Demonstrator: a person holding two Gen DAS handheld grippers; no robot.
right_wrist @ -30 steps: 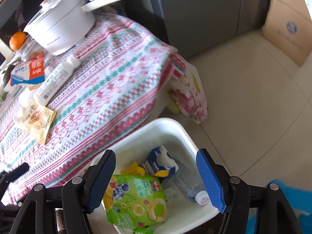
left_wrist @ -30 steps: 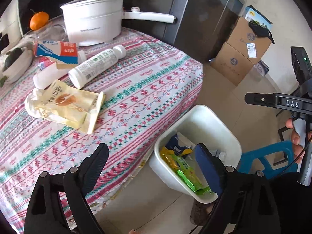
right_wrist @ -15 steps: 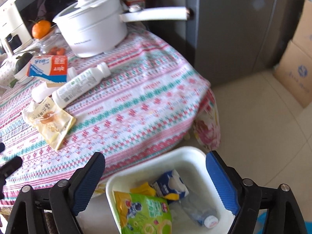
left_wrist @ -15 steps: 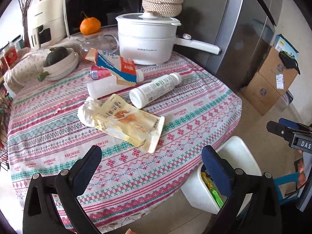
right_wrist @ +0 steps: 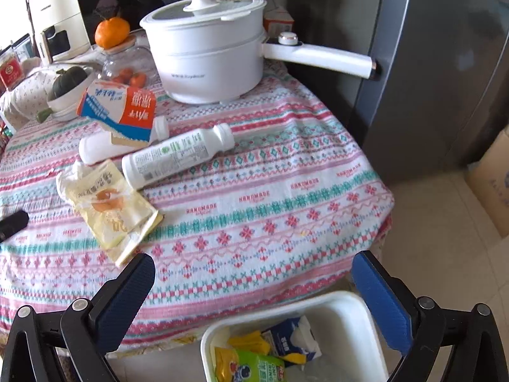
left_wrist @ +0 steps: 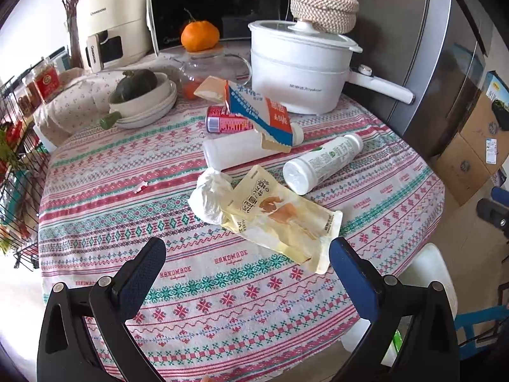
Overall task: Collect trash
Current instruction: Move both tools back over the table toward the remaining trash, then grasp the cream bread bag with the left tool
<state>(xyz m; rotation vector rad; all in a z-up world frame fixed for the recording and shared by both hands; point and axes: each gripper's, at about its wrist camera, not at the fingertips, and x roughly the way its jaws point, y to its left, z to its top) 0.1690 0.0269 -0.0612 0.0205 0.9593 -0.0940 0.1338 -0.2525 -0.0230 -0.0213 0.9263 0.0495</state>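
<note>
Trash: crinkled yellow pouch (left_wrist: 280,219) beside cylindrical white bottle (left_wrist: 321,164).

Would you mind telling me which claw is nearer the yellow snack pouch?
Left. The left claw hovers open just before the yellow snack pouch; the right claw sits off toward the bin.

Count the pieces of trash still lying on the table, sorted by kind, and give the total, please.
Plastic bottles: 2, a labelled one and a plain white one
Cartons: 1, torn milk carton
Cans: 1, red can
Pouches: 1, yellow pouch
Tissues: 1, crumpled tissue
Total: 6
</note>
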